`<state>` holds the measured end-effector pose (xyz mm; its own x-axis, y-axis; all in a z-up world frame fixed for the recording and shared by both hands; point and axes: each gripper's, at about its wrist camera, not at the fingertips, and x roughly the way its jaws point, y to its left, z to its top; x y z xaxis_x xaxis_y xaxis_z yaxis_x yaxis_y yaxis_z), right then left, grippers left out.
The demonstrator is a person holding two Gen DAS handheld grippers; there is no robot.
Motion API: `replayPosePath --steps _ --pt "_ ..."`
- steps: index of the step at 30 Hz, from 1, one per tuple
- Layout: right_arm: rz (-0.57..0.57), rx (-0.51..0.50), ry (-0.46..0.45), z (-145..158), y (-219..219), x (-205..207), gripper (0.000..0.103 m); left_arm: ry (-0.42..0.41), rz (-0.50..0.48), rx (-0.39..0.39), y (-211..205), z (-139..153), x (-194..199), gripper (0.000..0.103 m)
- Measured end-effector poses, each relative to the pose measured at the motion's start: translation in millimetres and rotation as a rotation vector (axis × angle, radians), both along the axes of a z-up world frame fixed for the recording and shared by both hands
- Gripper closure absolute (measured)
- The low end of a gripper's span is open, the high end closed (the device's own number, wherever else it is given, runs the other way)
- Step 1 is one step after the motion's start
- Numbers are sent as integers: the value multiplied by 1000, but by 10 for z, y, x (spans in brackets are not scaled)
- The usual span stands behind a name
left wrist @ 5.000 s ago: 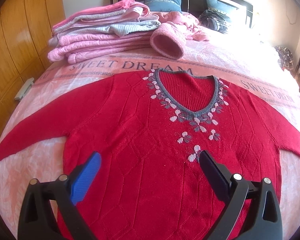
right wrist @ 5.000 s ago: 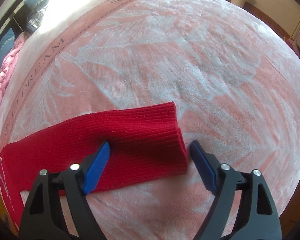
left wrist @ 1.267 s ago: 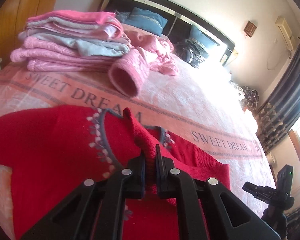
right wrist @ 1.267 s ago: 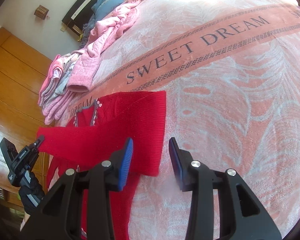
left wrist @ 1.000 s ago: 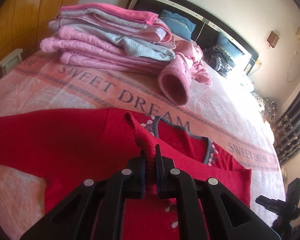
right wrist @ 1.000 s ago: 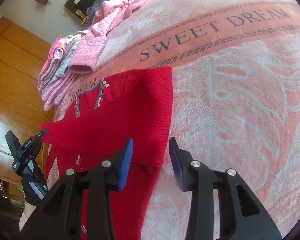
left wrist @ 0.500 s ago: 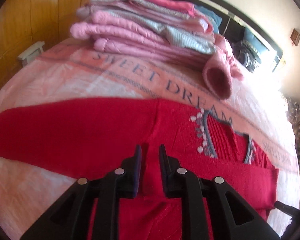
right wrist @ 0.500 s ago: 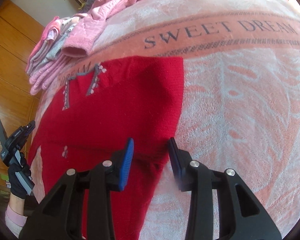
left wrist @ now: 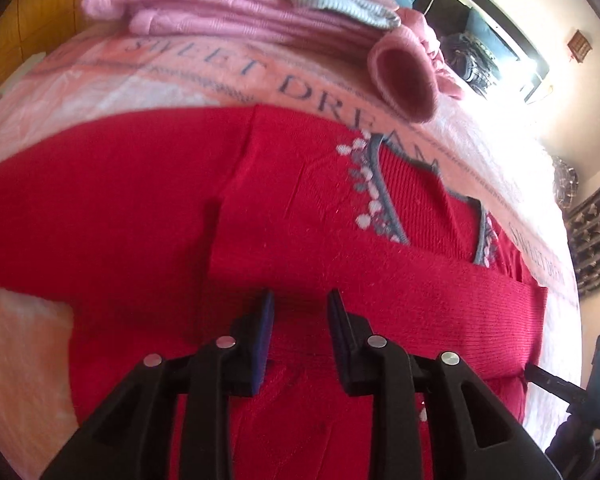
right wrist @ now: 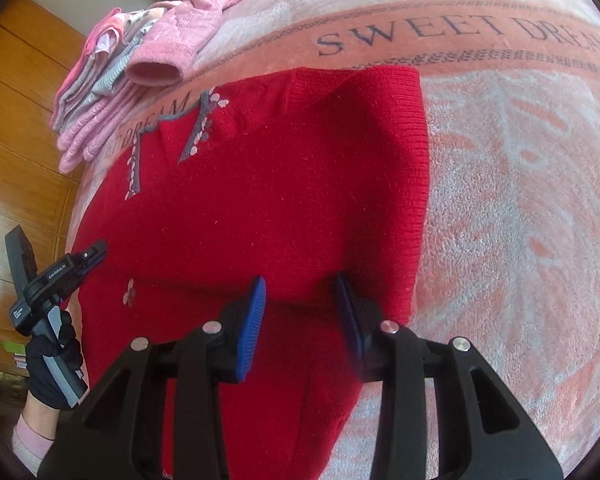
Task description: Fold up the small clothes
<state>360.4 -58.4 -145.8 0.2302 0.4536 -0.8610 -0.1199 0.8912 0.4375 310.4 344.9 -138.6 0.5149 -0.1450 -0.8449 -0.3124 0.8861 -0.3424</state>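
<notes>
Sweater [left wrist: 300, 216] lies on the bed [right wrist: 520, 208], one sleeve [left wrist: 420, 304] folded across its chest; both tools, left [left wrist: 300, 320] and right [right wrist: 300, 304], hover spread just above it, holding nothing.

Strong daylight enters from the upper right of the left wrist view and blows out to white glare over the far bed [left wrist: 512, 92] by the headboard [left wrist: 480, 4]. That view is soft with motion blur; the blanket lettering smears and the left edge is hazy. The right wrist view is sharper and evenly bright; knit texture reads clearly on the sweater [right wrist: 300, 184]. Dark shadow sits under both sets of fingers. Fisheye bending curves every edge, with black corners.
</notes>
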Motion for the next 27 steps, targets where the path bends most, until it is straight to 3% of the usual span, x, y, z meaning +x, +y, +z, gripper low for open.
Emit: replayPosePath --steps 7,9,13,17,21,24,27 --pt "23 31 -49 211 47 -61 54 -48 59 -9 151 261 -156 72" --pt "42 60 -62 315 82 -104 53 -71 93 -18 324 387 -287 63" --pt "91 86 -68 421 193 -213 51 -87 175 -6 887 524 -727 61" --pt "123 96 -48 404 310 -281 51 -85 305 -30 1593 420 -1343 61" --pt "145 80 -45 385 426 -308 51 -104 527 -110 2270 177 -2020 63" --pt "149 75 -43 367 513 -296 51 -125 646 -191 2691 -27 -2298 64" --pt "157 67 -45 346 623 -277 51 -177 685 -242 2987 -138 -2394 67"
